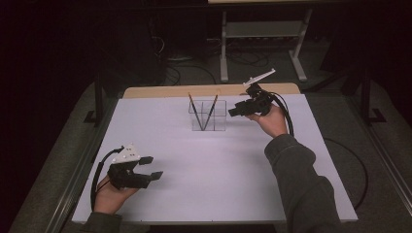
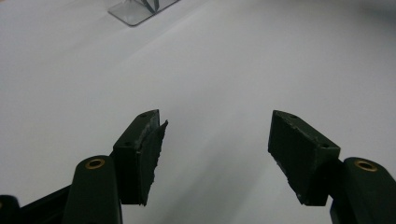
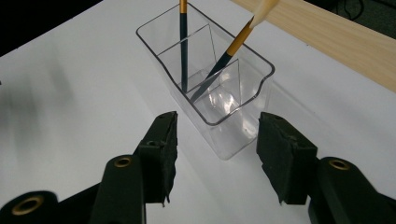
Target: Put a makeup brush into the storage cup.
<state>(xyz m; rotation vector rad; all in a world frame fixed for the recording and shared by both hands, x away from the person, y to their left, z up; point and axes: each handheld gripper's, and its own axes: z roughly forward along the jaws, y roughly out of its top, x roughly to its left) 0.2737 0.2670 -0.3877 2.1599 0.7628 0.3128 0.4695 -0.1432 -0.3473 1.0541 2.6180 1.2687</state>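
Note:
A clear plastic holder (image 1: 209,116) with compartments stands at the far middle of the white table (image 1: 218,194). Two brushes lean in it, one (image 1: 194,110) to the left and one (image 1: 212,109) to the right, crossing low down. My right gripper (image 1: 233,110) hovers just right of the holder, open. In the right gripper view its jaws (image 3: 217,135) frame the holder's near end (image 3: 243,100) without touching it, and both brushes (image 3: 183,46) (image 3: 229,51) stand inside. My left gripper (image 1: 151,166) rests at the front left, open with nothing between its jaws (image 2: 217,135).
A pale wooden strip (image 1: 204,90) runs along the table's far edge. Behind it on the dark floor are a metal frame (image 1: 262,34) and cables (image 1: 189,73). The holder's base (image 2: 137,11) shows at the top of the left gripper view.

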